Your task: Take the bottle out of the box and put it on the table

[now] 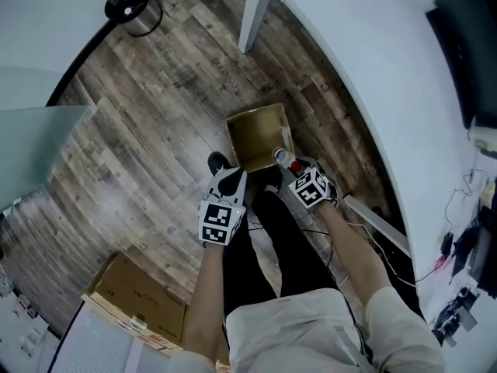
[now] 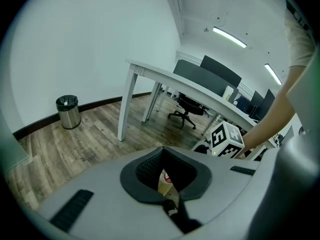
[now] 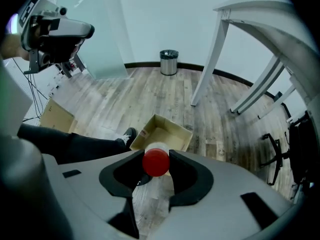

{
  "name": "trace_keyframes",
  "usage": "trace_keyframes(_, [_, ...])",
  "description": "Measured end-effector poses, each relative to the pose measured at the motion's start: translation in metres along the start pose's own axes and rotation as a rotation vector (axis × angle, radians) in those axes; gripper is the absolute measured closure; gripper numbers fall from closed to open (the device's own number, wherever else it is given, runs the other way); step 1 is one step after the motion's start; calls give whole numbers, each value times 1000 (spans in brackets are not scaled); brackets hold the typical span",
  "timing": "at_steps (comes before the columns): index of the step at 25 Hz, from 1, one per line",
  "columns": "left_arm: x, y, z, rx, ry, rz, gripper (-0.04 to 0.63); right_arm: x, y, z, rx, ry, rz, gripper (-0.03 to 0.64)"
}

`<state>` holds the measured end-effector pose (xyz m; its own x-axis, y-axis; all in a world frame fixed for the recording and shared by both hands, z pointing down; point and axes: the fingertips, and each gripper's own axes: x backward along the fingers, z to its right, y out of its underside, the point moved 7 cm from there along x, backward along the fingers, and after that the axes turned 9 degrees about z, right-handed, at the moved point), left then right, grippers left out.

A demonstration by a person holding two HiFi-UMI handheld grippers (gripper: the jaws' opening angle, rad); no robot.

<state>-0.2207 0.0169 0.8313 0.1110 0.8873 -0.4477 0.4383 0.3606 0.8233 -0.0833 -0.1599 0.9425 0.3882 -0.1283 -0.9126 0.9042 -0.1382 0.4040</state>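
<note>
Evidently the carry is in hand: the left tool [image 1: 229, 176] is clenched on nothing; over the box [image 1: 252, 142] the bottle [image 1: 283, 158] is grasped near its top by the right tool [image 1: 293, 169]. Next it must be brought toward the frame's right and stood on the counter [image 1: 365, 76].

This was an office: a long white desk [image 2: 165, 79] on wood-look flooring, a black swivel chair [image 2: 187, 108] beyond it, dark screens [image 2: 207, 76] behind it, strip lights [image 2: 229, 37] above it.
</note>
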Motion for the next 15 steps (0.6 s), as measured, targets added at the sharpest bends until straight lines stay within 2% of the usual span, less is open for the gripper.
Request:
trace_keyframes(5, [19, -31, 28, 16, -3, 6, 581, 58, -33, -1, 68, -24, 18, 434])
trace_keyframes(15, [53, -90, 80, -40, -14, 37, 581, 172, -89, -9, 204, -89, 126, 434])
